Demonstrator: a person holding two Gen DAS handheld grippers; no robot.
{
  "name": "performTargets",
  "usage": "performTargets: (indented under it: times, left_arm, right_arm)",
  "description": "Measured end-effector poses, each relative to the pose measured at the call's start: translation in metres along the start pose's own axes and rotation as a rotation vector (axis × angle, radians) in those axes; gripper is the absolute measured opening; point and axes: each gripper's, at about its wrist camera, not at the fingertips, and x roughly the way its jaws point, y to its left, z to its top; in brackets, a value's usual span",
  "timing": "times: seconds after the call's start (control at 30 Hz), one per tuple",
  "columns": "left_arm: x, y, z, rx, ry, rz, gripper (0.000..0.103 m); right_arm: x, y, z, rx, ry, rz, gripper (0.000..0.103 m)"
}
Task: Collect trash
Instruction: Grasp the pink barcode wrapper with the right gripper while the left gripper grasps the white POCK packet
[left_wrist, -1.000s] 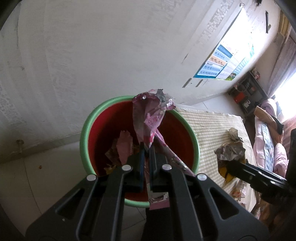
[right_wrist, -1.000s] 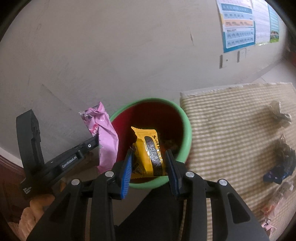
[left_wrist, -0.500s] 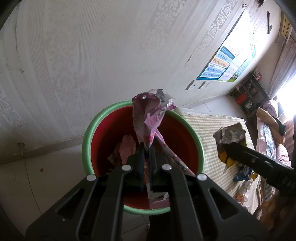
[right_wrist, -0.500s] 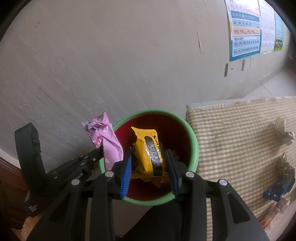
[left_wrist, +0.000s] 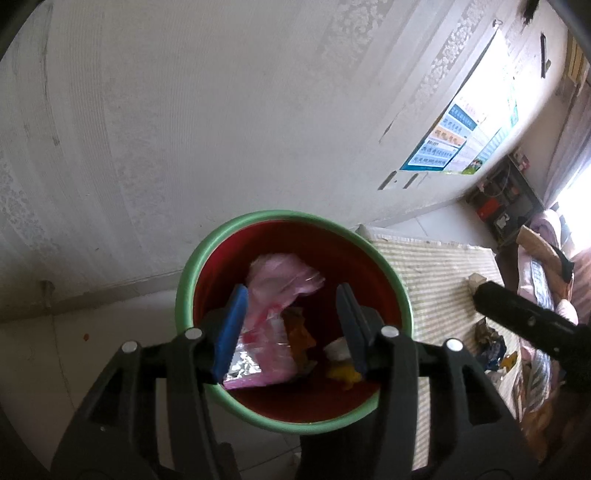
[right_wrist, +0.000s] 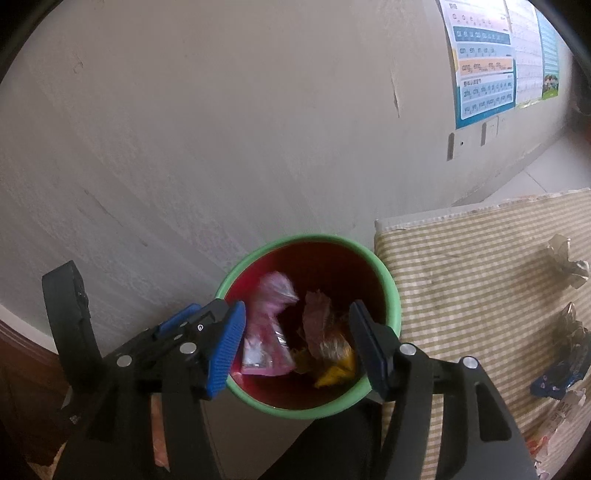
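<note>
**Colours and patterns around the bin**

A green rim and a red inside are shown by the bucket (left_wrist: 186, 280). A pink wrapper (left_wrist: 271, 291) with a silver foil end is seen within it, beside yellow and orange-brown scraps (right_wrist: 332, 369). Blue pads on black frames are carried by the left gripper (left_wrist: 291, 325) and the right gripper (right_wrist: 297, 341). The mat (right_wrist: 480, 266) is patterned in beige and cream check. A blue packet (right_wrist: 556, 380) is seen on it. The wall (left_wrist: 184, 110) is off-white with a faint embossed floral pattern, and a blue, orange and white chart (right_wrist: 484, 62) is displayed on it.
</note>
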Motion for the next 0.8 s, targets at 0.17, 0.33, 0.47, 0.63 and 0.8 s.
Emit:
performTargets:
  times: [0.17,0.33,0.47,0.63,0.8]
  left_arm:
    - [-0.002,-0.010,-0.006,0.035,0.008,0.000,0.047]
    - [0.003,-0.028,-0.014,0.071,0.038,-0.019,0.047]
    - [0.006,-0.046,-0.023,0.104,0.060,-0.036,0.047]
    - [0.007,-0.072,-0.033,0.160,0.083,-0.057,0.047]
    - [0.012,-0.108,-0.046,0.210,0.117,-0.089,0.047]
  right_arm:
    - [-0.019,-0.009,-0.013,-0.003,-0.016,-0.012,0.060]
    - [-0.046,-0.045,-0.045,0.041,-0.016,-0.067,0.063]
    - [-0.075,-0.095,-0.075,0.120,-0.018,-0.171,0.064]
    - [-0.110,-0.170,-0.128,0.229,0.024,-0.380,0.071]
    - [-0.128,-0.232,-0.179,0.485,0.054,-0.376,0.071]
